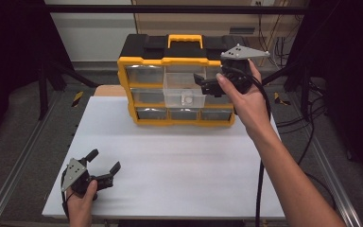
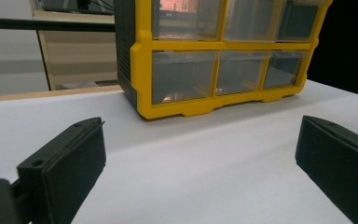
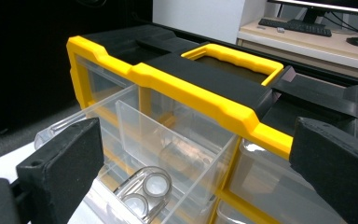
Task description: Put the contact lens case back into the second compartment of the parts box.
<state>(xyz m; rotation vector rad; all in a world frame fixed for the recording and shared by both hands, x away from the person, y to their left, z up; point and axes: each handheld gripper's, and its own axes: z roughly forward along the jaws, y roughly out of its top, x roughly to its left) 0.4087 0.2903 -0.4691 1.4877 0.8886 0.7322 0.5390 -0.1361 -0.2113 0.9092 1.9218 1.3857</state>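
Down front, our left gripper is resting spread on the surface — our right gripper, jaws spread, is hovering over the pulled-out drawer in the organizer; closing it probably comes next.

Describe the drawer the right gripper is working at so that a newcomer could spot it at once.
Start from the yellow-and-black organiser box standing at the far edge of the white table. The drawer is the clear one in the middle column, by the right gripper. It alone is pulled out toward the person, with a small clear piece inside; its neighbours sit flush.
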